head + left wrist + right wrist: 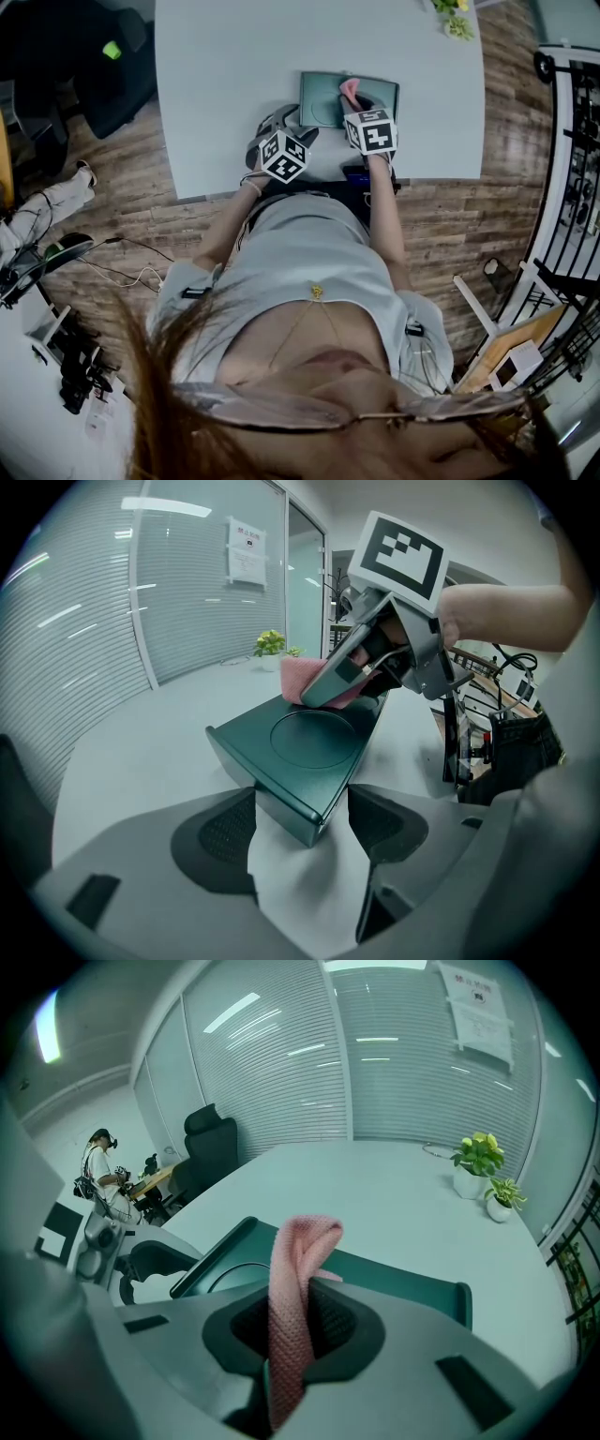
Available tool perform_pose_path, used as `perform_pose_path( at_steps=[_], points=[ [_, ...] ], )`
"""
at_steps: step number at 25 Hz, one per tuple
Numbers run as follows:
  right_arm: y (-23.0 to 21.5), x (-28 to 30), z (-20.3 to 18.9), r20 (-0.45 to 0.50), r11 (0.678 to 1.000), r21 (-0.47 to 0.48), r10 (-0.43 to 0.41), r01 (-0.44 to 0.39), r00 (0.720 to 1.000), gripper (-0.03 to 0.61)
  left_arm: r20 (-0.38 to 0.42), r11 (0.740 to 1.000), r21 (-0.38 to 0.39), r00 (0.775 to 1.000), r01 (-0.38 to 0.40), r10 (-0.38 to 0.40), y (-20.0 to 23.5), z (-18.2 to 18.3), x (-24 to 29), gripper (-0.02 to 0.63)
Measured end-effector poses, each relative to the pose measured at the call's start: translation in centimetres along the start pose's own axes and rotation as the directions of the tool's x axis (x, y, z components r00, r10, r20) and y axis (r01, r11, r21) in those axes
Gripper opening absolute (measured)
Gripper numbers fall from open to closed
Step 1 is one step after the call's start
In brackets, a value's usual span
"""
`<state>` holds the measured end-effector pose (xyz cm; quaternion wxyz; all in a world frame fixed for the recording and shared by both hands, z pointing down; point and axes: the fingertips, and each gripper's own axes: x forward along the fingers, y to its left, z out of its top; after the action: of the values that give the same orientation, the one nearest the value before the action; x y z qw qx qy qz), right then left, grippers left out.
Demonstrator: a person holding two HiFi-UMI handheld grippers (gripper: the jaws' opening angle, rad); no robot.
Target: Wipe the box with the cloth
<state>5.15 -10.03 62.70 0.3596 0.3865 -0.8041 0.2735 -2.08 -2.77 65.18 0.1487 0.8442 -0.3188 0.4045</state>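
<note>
- We see the dark green box [323, 98] lying flat on the pale table [225, 84], near the edge where the person stands; its top has a round sunken ring [305, 752].
- The pink cloth [350, 89] rests on the far right part of the box top, and a folded loop of it stands up past the fingertips [305, 1241].
- The right gripper [354, 101] has its fingers [342, 1321] closed tight on the cloth and pinches it between the dark pads. In the left gripper view we see it angled down onto the box [328, 682].
- The left gripper [292, 120] sits at the box's near left corner. Its fingers [220, 832] stand wide apart with that corner between them; we cannot tell if the pads touch it.
- Two small potted plants [478, 1162] stand well apart from the box, at the table's far right.
- Wood-plank floor [469, 216] surrounds the table.
</note>
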Motion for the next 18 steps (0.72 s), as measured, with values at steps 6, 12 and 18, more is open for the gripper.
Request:
perform_pose_path(
  at_steps=[6,12,18],
  points=[
    [1.1,0.5,0.4,0.007,0.999,0.013,0.035,-0.035,0.999,0.044,0.002,1.0,-0.001,1.0,0.002,-0.002,0.0,0.0,0.0,0.318],
    [2.7,1.2,0.4,-0.014,0.998,-0.005,0.066,-0.066,0.998,0.043,0.002,1.0,-0.005,1.0,0.004,-0.004,0.0,0.0,0.0,0.318],
    [3.5,1.5,0.7,-0.02,0.997,-0.013,0.07,-0.071,0.997,0.043,0.004,1.0,-0.004,1.0,0.004,-0.004,0.0,0.0,-0.1,0.318]
  ],
)
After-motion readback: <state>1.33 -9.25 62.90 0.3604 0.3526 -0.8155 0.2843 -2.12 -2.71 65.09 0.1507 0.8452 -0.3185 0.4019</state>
